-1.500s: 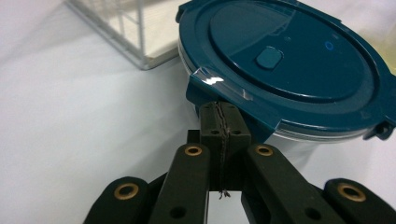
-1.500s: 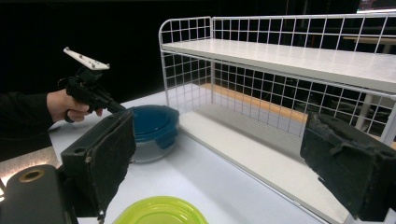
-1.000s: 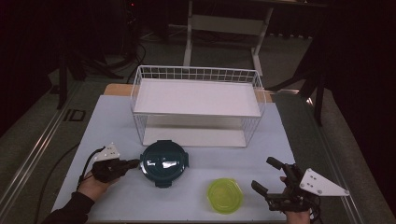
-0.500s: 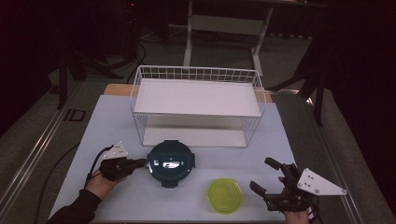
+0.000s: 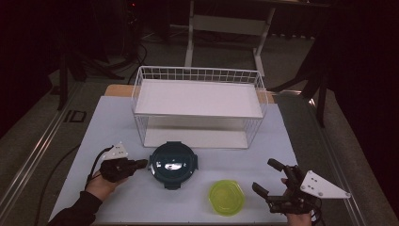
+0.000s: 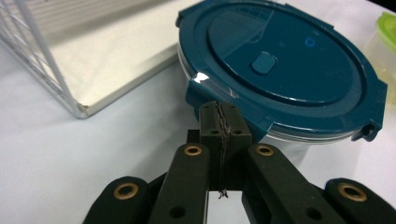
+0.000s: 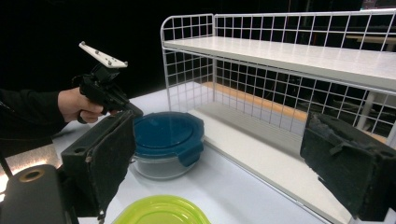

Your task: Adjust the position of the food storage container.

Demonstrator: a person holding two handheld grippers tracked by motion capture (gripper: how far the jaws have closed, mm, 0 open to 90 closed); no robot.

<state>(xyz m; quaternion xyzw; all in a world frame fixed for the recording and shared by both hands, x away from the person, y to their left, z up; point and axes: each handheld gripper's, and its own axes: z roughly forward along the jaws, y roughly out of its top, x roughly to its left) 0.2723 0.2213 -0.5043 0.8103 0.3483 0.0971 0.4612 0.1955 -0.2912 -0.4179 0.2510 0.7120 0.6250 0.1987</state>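
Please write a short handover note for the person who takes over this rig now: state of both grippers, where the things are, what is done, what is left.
Left hand-held gripper: jaws shut, empty, tips against the side of the blue-lidded container.
Right hand-held gripper: jaws wide open, empty, just right of the yellow-green lidded container.
Both containers stand on the table in front of the white wire rack; its two shelves hold nothing.
Done: nothing grasped or shelved.
Left, probably: grip each container and set it on the rack.
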